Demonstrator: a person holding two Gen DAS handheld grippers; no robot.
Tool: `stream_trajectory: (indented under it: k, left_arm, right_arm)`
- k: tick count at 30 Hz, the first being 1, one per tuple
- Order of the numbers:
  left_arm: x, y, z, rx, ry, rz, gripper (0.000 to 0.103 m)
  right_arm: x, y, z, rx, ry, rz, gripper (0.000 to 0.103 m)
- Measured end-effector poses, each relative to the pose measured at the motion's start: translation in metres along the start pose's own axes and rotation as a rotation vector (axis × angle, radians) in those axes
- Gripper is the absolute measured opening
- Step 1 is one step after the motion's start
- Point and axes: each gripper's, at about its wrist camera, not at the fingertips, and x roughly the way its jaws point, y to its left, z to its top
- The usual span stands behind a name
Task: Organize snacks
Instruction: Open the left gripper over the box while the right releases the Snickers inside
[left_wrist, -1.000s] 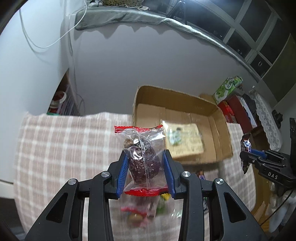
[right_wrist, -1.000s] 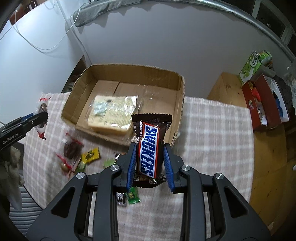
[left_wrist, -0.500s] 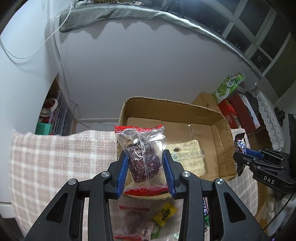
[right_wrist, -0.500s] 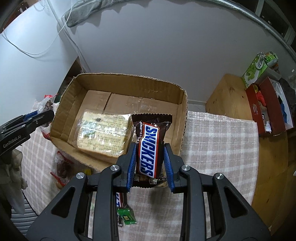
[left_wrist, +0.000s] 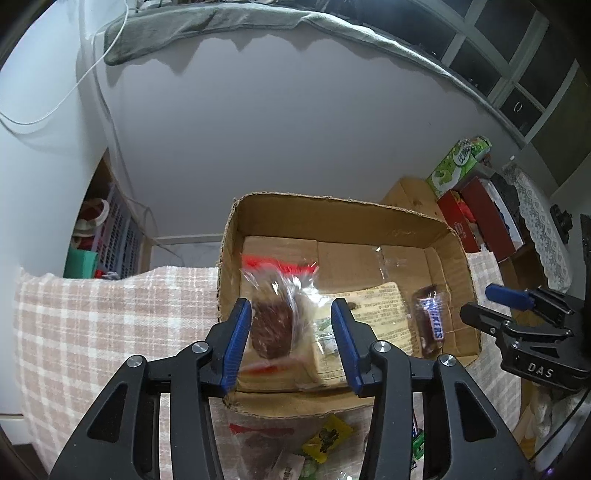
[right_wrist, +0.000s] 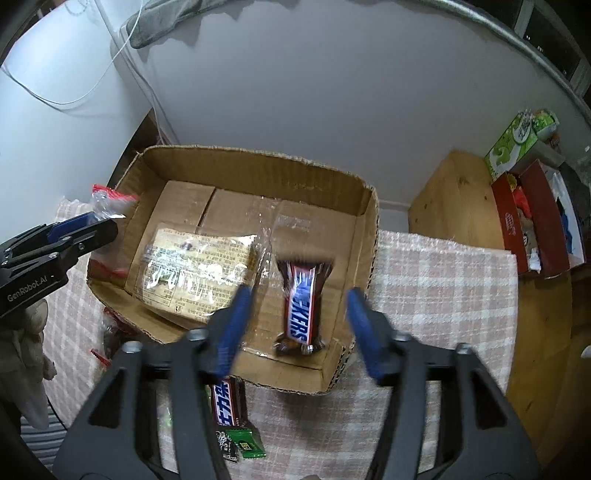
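A cardboard box (left_wrist: 336, 210) (right_wrist: 258, 162) stands on the checked cloth. My left gripper (left_wrist: 291, 343) is open over the box's left part; a clear red-edged packet with a dark snack (left_wrist: 275, 314) is blurred between its jaws, loose. My right gripper (right_wrist: 295, 325) is open above the box's right part. The Snickers bar (right_wrist: 301, 302) (left_wrist: 430, 319) lies on the box floor beside a flat yellowish packet (right_wrist: 195, 266) (left_wrist: 373, 306). The left gripper shows at the left edge of the right wrist view (right_wrist: 55, 243).
Loose snacks lie on the cloth in front of the box: another Snickers (right_wrist: 227, 406), a green sweet (right_wrist: 247, 446), a yellow sweet (left_wrist: 328, 439), a red-edged packet (left_wrist: 258, 446). A wooden side table (right_wrist: 458, 195) with red and green boxes (right_wrist: 535, 214) stands right.
Both grippers moved forward over the box and opened. The Snickers bar dropped from the right gripper onto the box floor; the red-edged packet has come free of the left jaws.
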Motion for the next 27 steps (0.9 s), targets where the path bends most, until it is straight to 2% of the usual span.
stream_trajectory:
  k: [17,27]
  left_arm:
    - [-0.03,0.008,-0.008,-0.02,-0.048,0.002,0.044]
    - [-0.059,0.029,-0.037,-0.063,-0.065,0.001,0.044]
  right_arm:
    - [-0.026,0.003,-0.009,0.003,-0.035,0.017,0.062]
    - [-0.048,0.005,-0.037,0.007,-0.047,0.036,0.062]
